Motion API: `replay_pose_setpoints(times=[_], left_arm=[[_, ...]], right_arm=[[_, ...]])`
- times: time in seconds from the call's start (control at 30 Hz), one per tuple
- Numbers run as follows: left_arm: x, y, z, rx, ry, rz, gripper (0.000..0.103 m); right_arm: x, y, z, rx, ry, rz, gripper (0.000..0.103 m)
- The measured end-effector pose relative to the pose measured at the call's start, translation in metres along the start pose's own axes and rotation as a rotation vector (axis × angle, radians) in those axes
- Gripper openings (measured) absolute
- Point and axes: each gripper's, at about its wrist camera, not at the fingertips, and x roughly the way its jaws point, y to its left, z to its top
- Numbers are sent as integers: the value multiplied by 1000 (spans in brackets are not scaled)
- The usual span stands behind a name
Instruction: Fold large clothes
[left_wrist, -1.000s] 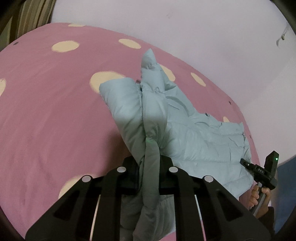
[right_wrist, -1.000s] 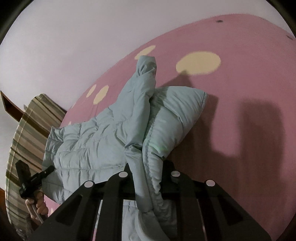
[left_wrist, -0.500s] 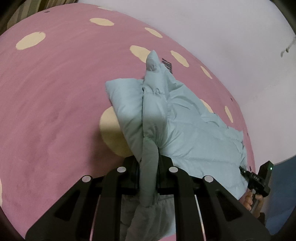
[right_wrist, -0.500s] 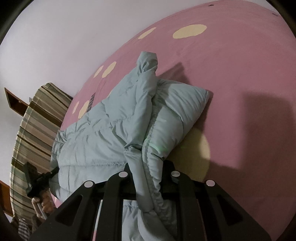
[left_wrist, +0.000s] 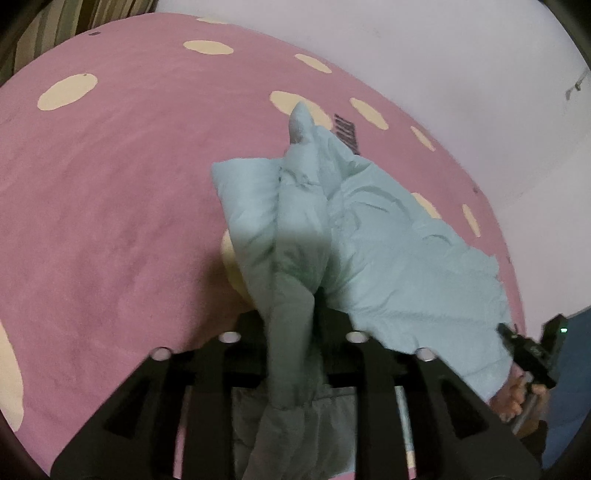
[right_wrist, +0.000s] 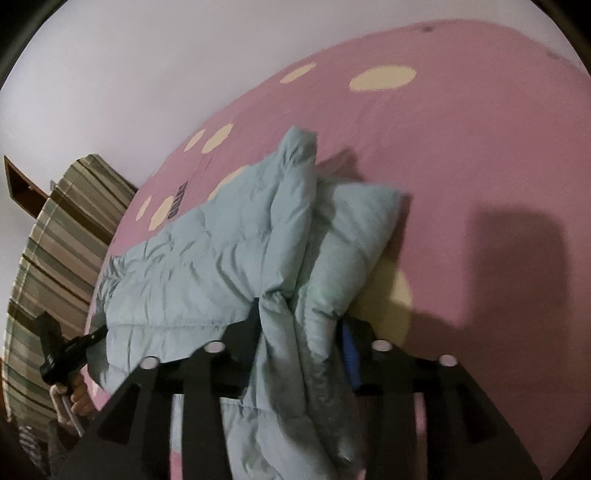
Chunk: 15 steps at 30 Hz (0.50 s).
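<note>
A pale blue-green puffer jacket (left_wrist: 399, 258) hangs between my two grippers above a pink bed cover with cream dots (left_wrist: 110, 177). My left gripper (left_wrist: 291, 328) is shut on a bunched edge of the jacket, which spills down between its fingers. My right gripper (right_wrist: 299, 332) is shut on the opposite edge of the jacket (right_wrist: 207, 266). Each gripper shows in the other's view, the right one at the far right (left_wrist: 532, 354) and the left one at the far left (right_wrist: 66, 350), each held by a hand at the jacket's far end.
A white wall (left_wrist: 406, 48) runs behind the bed. A striped brown and green fabric (right_wrist: 55, 236) lies at the bed's end, with a brown wooden piece (right_wrist: 18, 184) beside it. A dark printed label (left_wrist: 345, 133) marks the cover.
Both grippers have carried the jacket along over the cover and tilted. The jacket's body now drapes lower and flatter toward the bed. Both grips have held.
</note>
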Motion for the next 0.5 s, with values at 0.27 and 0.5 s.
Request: replay_pose_setpoints(times=[0.27,0.5], left_arm=[[4,23,4,-57,35,-35,63],[16,26,12,-53,56,-94,64]], right_arm=[[-42,16,5,-44,-120,-103,49],[-33,78,-11,-156,-148,-104,41]])
